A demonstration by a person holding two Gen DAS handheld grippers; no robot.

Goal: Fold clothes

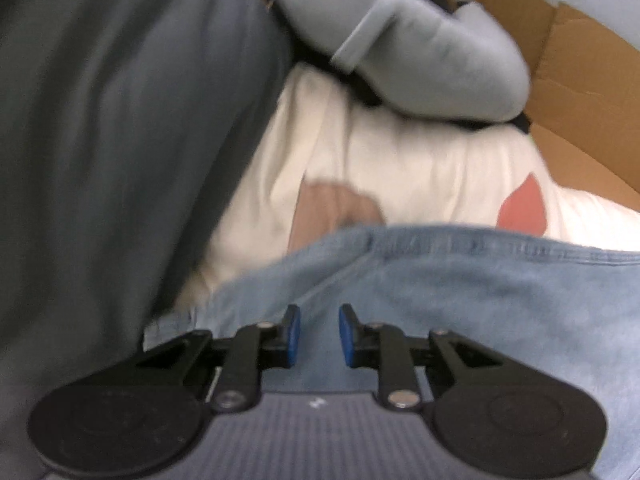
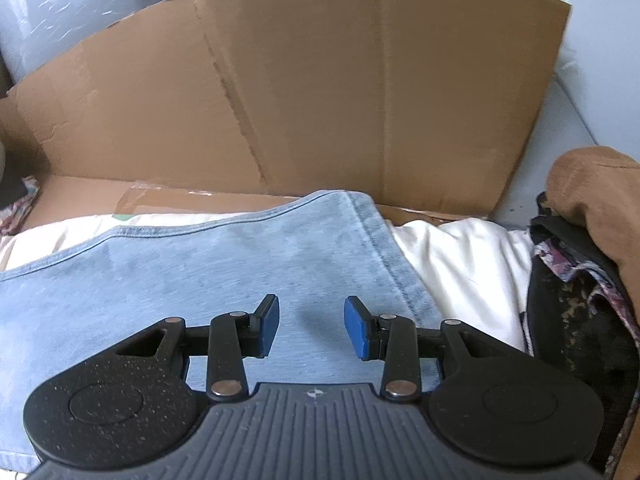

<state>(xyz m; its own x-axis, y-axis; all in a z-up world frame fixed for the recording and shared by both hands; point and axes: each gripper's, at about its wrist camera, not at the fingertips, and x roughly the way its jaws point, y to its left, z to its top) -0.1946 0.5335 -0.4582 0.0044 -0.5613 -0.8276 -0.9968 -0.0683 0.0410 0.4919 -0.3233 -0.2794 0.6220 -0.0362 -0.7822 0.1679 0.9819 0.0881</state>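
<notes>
Denim garment (image 2: 200,272), pale blue and washed, lay spread over a white cloth (image 2: 460,264) inside a shallow cardboard box (image 2: 320,92), its stitched hem running across the far side and one seamed edge slanting down toward the right. In the left wrist view the same denim (image 1: 460,292) filled the lower right, with a hemmed corner just left of the hand-held gripper. A grey garment (image 1: 100,140) lay at left, a pale grey sleeve (image 1: 420,52) behind it, and the white cloth bore brown and red printed patches.

The left hand-held gripper (image 1: 319,334) hung over the denim with its blue pads narrowly apart; whether a pinch of cloth lay between them could not be told through the blur, and nothing was seen pressed between the pads. The right hand-held gripper (image 2: 311,328) stood with its pads well apart above the flat denim, holding nothing.

Judged from its look, the denim would be soft but fairly thick, heavier than the white cloth beneath, limp when lifted, not fragile, and unlikely to slip from rubbery pads. The doubled hem and the seamed edge appeared to offer the firmest hold; a corner where they met would probably let the panel hang straight. A pinch taken too deep risked catching the white cloth as well.
</notes>
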